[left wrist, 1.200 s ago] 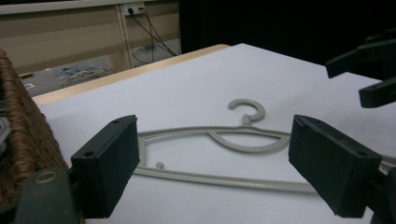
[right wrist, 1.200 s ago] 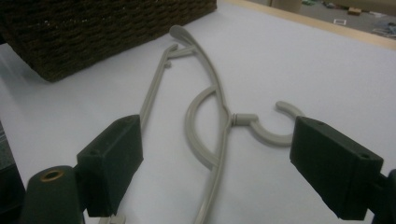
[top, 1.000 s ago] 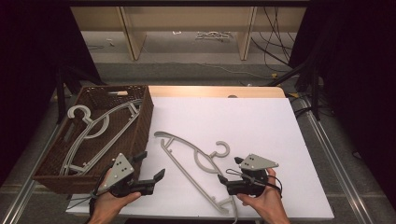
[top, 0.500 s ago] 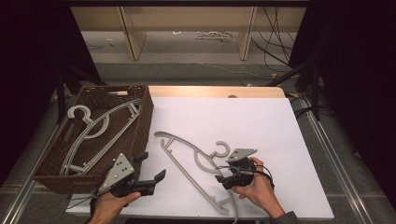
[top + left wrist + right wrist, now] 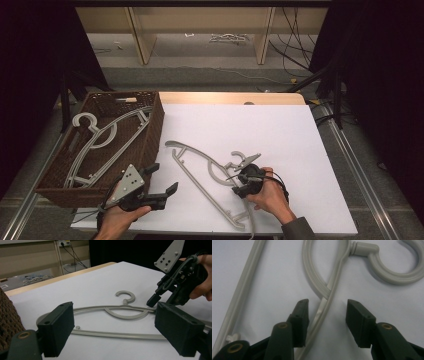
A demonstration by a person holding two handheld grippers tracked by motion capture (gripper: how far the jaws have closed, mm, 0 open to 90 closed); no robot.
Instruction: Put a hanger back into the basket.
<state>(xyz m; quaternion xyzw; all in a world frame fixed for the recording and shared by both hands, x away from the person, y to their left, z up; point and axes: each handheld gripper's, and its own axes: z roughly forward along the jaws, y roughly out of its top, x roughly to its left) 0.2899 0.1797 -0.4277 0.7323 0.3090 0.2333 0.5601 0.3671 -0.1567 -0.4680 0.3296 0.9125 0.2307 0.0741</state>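
A grey plastic hanger (image 5: 200,172) lies flat on the white tabletop (image 5: 280,130), with its hook (image 5: 235,159) toward the right. My right gripper (image 5: 239,188) points down at the hanger's upper arm, just below the hook. In the right gripper view the arm (image 5: 337,272) runs between the jaws of the right gripper (image 5: 325,312). They have just been closing. The left pad is close to the arm, and the right pad still shows a gap. My left gripper (image 5: 162,178) hovers open near the table's front, aimed at the hanger (image 5: 125,311), with nothing between its jaws (image 5: 120,327).
A brown woven basket (image 5: 156,125) stands at the table's left and holds another grey hanger (image 5: 100,135). The right half of the white tabletop is bare. Past the table's far edge are wooden shelving and cables on the floor.
The right gripper has moved left and down onto the hanger's arm beside the hook, and its jaws have narrowed around the arm. The left gripper has stayed put.
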